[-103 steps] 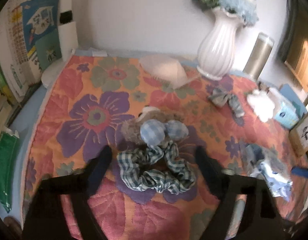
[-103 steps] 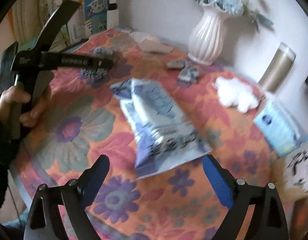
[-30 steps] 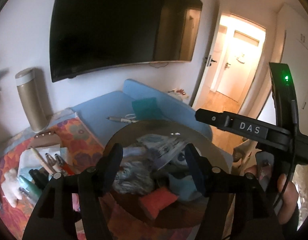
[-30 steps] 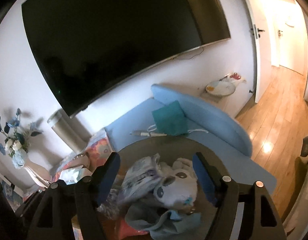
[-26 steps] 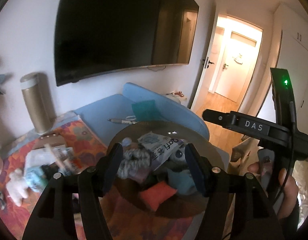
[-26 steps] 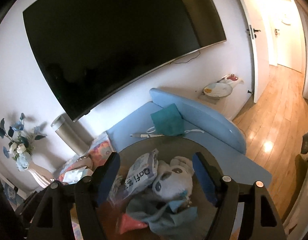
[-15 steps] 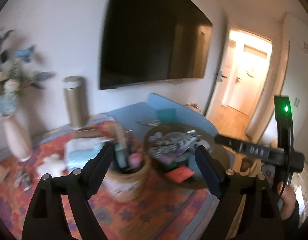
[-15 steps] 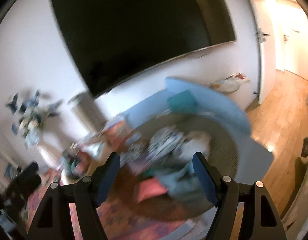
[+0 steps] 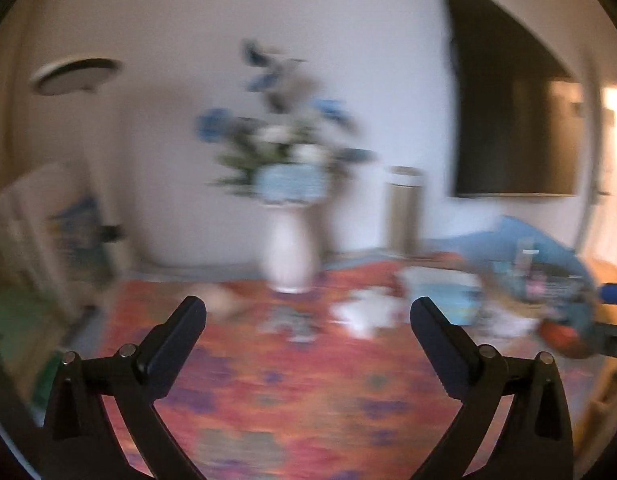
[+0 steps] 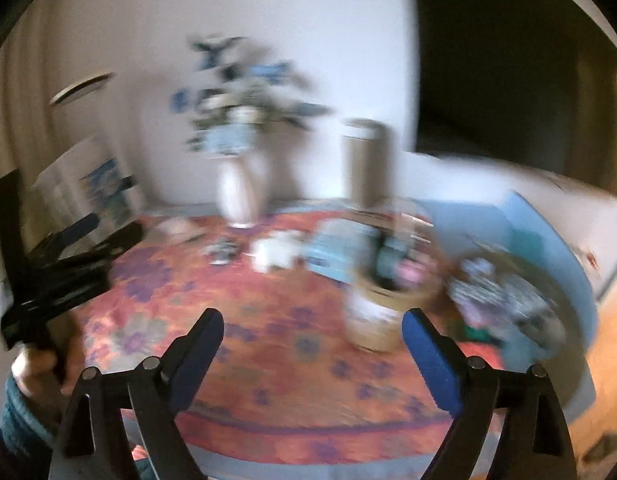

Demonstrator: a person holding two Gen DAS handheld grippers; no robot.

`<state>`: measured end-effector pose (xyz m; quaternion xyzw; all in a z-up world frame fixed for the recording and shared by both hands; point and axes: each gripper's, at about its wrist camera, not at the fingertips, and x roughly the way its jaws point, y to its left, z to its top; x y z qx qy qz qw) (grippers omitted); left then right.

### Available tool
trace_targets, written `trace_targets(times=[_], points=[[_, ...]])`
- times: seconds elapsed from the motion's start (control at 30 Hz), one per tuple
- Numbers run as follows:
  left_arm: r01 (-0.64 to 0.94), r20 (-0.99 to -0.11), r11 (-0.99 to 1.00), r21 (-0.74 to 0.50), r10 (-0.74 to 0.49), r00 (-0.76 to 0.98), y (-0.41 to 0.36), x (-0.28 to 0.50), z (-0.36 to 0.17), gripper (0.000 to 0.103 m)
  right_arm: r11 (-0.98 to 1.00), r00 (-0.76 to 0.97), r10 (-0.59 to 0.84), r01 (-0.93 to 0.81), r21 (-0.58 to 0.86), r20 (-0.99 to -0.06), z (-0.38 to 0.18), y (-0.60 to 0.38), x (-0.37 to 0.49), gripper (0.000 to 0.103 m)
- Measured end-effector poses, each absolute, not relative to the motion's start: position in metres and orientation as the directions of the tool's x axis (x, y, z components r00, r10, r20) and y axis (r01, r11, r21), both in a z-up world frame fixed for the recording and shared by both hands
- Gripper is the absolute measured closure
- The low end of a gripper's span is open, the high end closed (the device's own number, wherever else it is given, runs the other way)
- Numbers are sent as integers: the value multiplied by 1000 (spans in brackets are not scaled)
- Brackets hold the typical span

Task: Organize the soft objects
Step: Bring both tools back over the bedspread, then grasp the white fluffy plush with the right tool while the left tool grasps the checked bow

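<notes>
Opening wide, both claws empty: left claw, right claw; white plush beyond left.

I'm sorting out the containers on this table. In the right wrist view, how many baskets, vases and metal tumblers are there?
Baskets: 2 (small woven basket, wide round basket)
Vases: 1 (white vase)
Tumblers: 1 (metal tumbler)
Total: 4

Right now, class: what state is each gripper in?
Left gripper: jaws opening, nothing between them.
Right gripper: jaws opening, nothing between them.
</notes>
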<state>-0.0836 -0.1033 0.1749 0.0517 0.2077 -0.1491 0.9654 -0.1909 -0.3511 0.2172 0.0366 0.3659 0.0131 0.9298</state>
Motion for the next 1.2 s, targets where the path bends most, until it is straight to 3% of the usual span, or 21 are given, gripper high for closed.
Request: trace_targets(times=[0.07, 0.17, 0.37, 0.6, 0.77, 1.0, 1.2], points=[[268, -436, 961, 72, -211, 875, -87, -71, 165, 1, 995, 727, 100, -61, 81, -679, 211, -323, -176, 11], [195, -493, 976, 101, -121, 862, -66, -49, 139, 1, 992, 694, 124, -99, 77, -709, 185, -291, -145, 0], [138, -616, 982, 128, -30, 787, -41, -20, 79, 1, 989, 581, 145, -108, 101, -801, 108, -262, -85, 0], [137, -660, 977, 163, 5, 751, -41, -7, 43, 1, 988, 501, 148, -39, 148, -853, 37, -265, -56, 0], [125, -688, 980, 156, 17, 726, -41, 0, 37, 1, 984, 505, 155, -6, 176, -849, 27, -273, -54, 0], [128, -705, 976, 177, 35, 709, -43, 4, 33, 1, 998, 474, 56, -22, 52, -879, 22, -256, -50, 0], [140, -712, 970, 198, 44, 701, -46, 4, 30, 1, 998, 474, 56, -21, 52, -879, 22, -257, -50, 0]])
